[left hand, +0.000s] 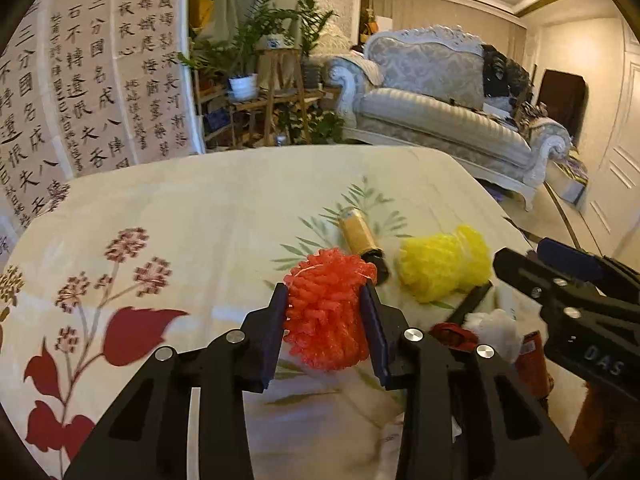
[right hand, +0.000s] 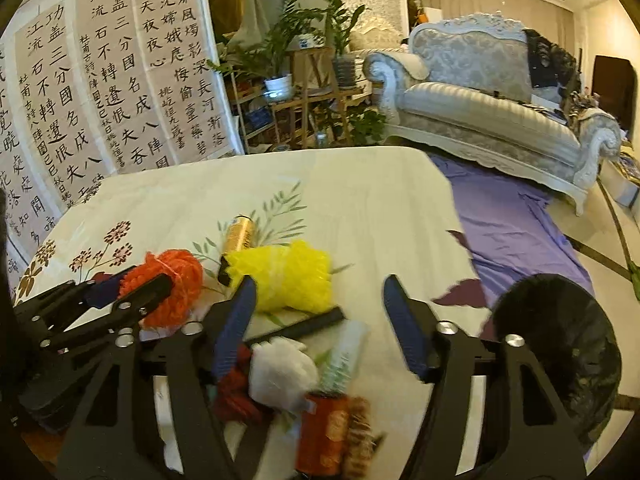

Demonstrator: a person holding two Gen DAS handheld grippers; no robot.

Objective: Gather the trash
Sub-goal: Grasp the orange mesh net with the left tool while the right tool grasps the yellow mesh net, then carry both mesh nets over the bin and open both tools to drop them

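Both grippers are matte black, each built from angular, flat-plate linkage arms with long cut-out slots and round silver pivot screws at the joints. The left gripper [left hand: 325,304] carries dark navy pads on the inner faces of its two black fingers, and the right gripper [right hand: 318,296] has brighter blue, ribbed-looking pads [right hand: 236,320] on its own. In the left wrist view the right gripper's side plate shows pale embossed letters reading "DAS", with a blue pad at its tip.
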